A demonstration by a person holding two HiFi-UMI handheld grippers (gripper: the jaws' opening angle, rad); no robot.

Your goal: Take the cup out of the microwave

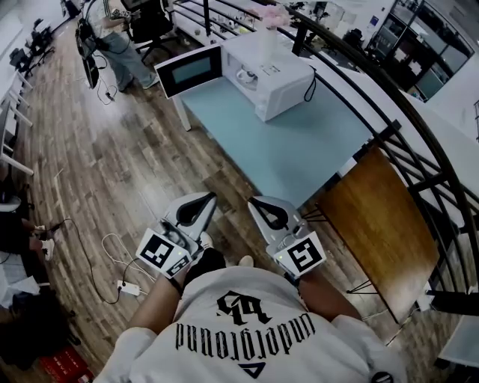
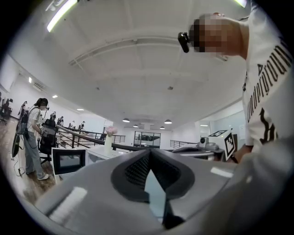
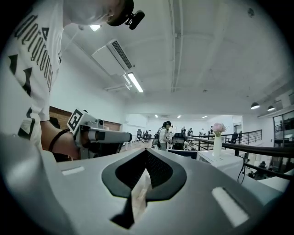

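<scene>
one microwave [image 1: 278,84], one cup [image 1: 245,75], two tongs [image 1: 212,197] [image 1: 252,200]

Cup [image 1: 245,75]: inside microwave [image 1: 278,78] cavity, pale, too small to tell shape or handle.
Left gripper view: cavity hidden behind left gripper [image 2: 149,151]; only door [image 2: 69,161] and top of the microwave show.
Right gripper view: microwave's lower part hidden behind right gripper [image 3: 146,151].
Bystander [image 1: 123,52]: upper body cut off by top edge.
Red item [image 1: 67,366], btm-left corner: cut off by edge, can't ID.

White microwave [image 1: 281,82], lt-blue table [image 1: 299,153], brown wood floor [image 1: 112,172], pink flowers [image 1: 273,16]
</scene>
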